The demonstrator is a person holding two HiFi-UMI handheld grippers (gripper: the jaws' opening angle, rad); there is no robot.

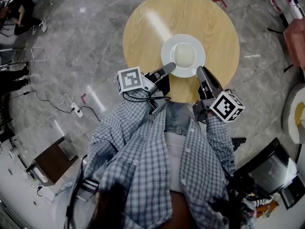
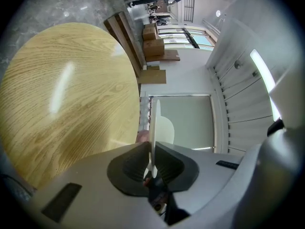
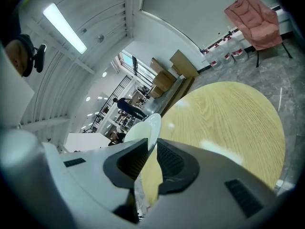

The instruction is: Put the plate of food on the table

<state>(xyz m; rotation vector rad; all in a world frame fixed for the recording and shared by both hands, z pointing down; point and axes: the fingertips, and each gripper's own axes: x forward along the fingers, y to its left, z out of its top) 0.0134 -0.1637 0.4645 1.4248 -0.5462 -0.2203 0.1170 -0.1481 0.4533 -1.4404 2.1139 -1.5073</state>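
Observation:
A white plate carrying a pale mound of food is over the near half of the round wooden table; whether it rests on the wood I cannot tell. My left gripper is shut on the plate's near-left rim, and my right gripper is shut on its near-right rim. In the left gripper view the plate shows edge-on, pinched between the dark pads of that gripper, with the table to the left. In the right gripper view the plate rim sticks up out of that gripper.
The table stands on a grey marble floor. A pink armchair is at the right, a brown cabinet at the lower left, a power strip with a cable on the floor, a seated person at the far left.

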